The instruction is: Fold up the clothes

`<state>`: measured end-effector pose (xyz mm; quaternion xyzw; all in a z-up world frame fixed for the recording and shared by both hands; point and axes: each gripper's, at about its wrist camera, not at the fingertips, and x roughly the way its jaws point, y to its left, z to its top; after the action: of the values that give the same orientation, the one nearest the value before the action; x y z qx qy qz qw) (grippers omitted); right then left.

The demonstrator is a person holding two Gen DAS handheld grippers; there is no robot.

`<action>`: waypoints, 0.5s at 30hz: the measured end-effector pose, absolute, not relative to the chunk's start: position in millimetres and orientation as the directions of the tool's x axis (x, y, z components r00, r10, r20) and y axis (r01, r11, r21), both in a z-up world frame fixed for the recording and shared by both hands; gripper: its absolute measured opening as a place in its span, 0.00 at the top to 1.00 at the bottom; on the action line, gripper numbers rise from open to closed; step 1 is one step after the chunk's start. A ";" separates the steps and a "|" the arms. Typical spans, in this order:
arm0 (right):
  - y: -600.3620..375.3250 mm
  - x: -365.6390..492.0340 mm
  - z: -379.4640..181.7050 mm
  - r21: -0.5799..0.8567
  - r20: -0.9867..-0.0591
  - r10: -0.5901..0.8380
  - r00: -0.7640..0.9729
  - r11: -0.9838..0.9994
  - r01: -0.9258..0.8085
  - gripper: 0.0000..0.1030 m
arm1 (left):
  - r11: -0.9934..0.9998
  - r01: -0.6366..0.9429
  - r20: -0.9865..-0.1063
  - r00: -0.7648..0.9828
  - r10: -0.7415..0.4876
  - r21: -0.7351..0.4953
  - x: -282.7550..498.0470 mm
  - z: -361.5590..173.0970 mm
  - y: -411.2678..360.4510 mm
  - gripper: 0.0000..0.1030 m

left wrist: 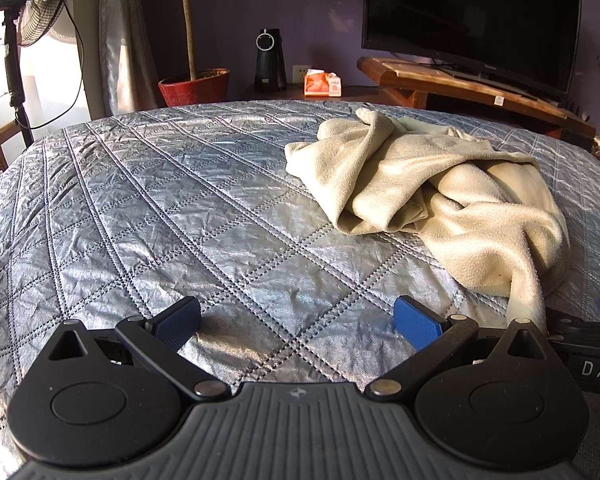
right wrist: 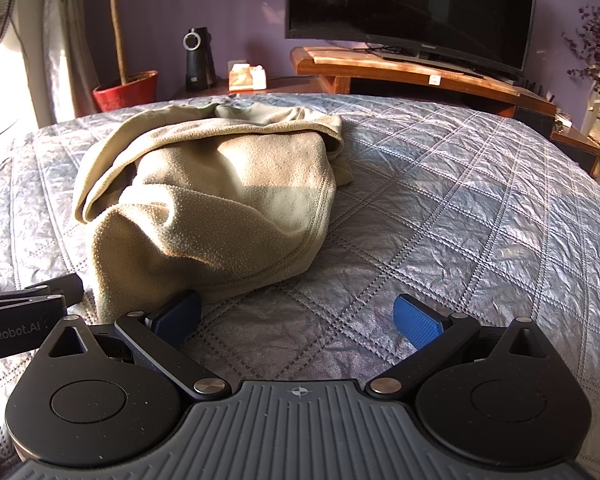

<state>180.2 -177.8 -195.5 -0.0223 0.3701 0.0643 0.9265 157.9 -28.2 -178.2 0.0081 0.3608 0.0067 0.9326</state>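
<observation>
Clearly nothing is folded yet: on the quilted bedspread a beige fleece garment, perhaps a top, lies crumpled. Left gripper and right gripper hover beside it, jaws apart, empty.

beige garment, silver-blue quilted bedspread

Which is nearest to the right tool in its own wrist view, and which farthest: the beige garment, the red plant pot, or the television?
1. Beige garment: crumpled on the quilt, just ahead-left of the right tool.
2. Red plant pot: beyond the bed, far left.
3. Television: on the wooden stand, upper right.
</observation>
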 end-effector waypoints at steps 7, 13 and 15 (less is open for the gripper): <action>-216.5 160.4 -150.7 0.094 -0.630 0.044 0.776 0.995 0.020 0.00 | 0.985 -0.149 -0.783 0.622 0.025 -0.087 181.3 -132.3 -0.2 0.13; -196.8 171.1 -116.7 -0.048 -0.599 0.141 0.788 0.976 -0.212 0.00 | 0.999 0.024 -0.720 0.692 -0.047 -0.042 215.7 -56.8 2.2 0.01; -186.2 186.0 -107.2 -0.084 -0.600 0.148 0.786 0.966 -0.245 0.00 | 0.998 0.033 -0.738 0.674 0.012 0.046 219.4 -44.2 -5.2 0.01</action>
<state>186.0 -186.2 -107.2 -0.0787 0.3099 0.1043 0.9418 219.4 -5.2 -44.2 0.0278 0.4034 -0.0056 0.9146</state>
